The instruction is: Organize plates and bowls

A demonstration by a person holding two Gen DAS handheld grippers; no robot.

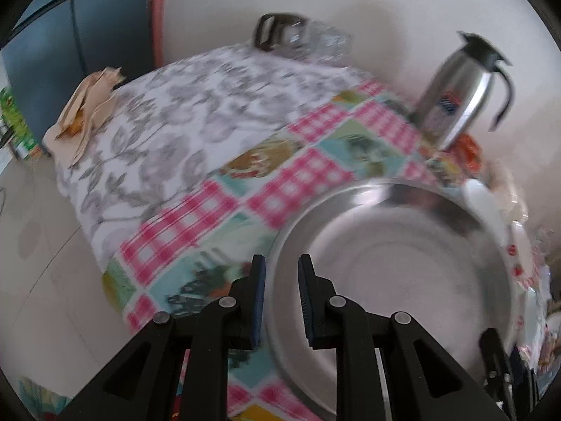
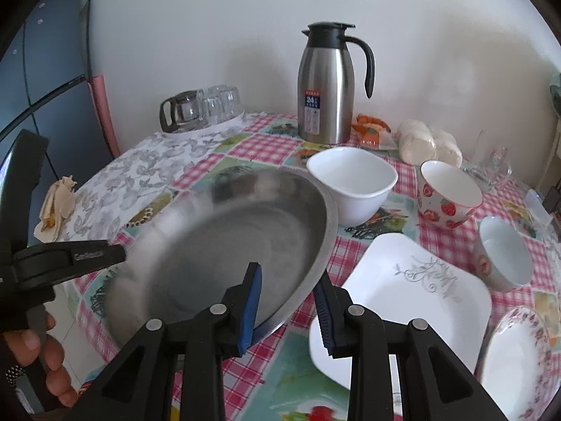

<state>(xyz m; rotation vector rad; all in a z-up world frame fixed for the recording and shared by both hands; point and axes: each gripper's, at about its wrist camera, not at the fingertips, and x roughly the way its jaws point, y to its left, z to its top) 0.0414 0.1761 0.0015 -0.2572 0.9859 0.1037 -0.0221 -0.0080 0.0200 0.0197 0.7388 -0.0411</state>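
Observation:
A large steel basin (image 2: 224, 252) is held tilted above the table between both grippers. My right gripper (image 2: 287, 277) straddles its right rim, jaws closed on the rim. My left gripper (image 1: 280, 266) straddles the left rim of the basin (image 1: 392, 266); it also shows in the right wrist view (image 2: 115, 251). A white bowl (image 2: 354, 180), a strawberry bowl (image 2: 447, 196), a small bowl (image 2: 505, 256), a square white plate (image 2: 403, 298) and a floral plate (image 2: 522, 361) sit on the table.
A steel thermos jug (image 2: 326, 84) stands at the back, with a glass pot and upturned glasses (image 2: 200, 108) to its left. Wrapped buns (image 2: 427, 145) and an orange packet (image 2: 370, 131) lie behind the bowls. Crumpled paper (image 1: 87, 105) lies at the table's left edge.

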